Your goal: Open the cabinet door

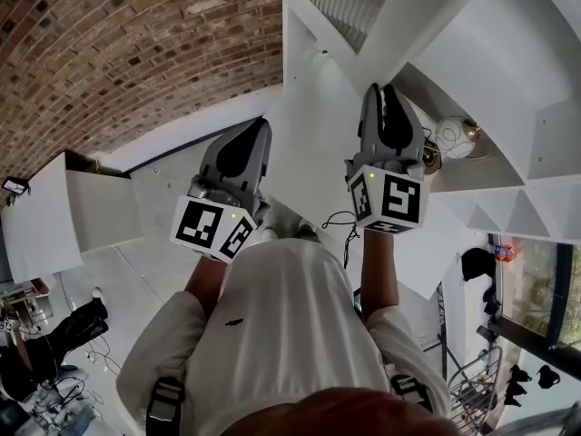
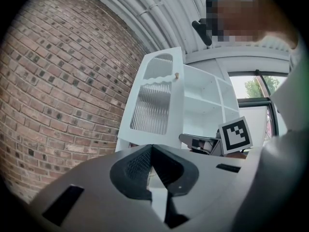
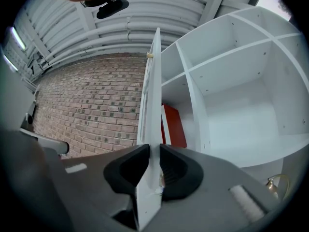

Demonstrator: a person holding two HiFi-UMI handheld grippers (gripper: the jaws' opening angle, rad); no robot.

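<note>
The white cabinet door (image 3: 153, 105) stands ajar, seen edge-on in the right gripper view, with a small wooden knob (image 3: 149, 55) high up. My right gripper (image 3: 153, 153) is shut on the door's free edge, one pad on each face. From the head view the right gripper (image 1: 386, 98) reaches up to the door (image 1: 313, 125). The left gripper (image 1: 254, 130) hangs beside it, left of the door, shut and holding nothing. In the left gripper view the door (image 2: 154, 100) shows its ribbed glass panel and knob (image 2: 176, 75) beyond the left gripper (image 2: 152, 149).
Open white shelves (image 3: 231, 81) lie behind the door, with a red panel (image 3: 174, 124) in the lower left compartment. A round glass lamp (image 1: 454, 136) sits on a shelf at the right. A brick wall (image 1: 118, 44) runs along the left, with a low white bench (image 1: 100, 207) beneath.
</note>
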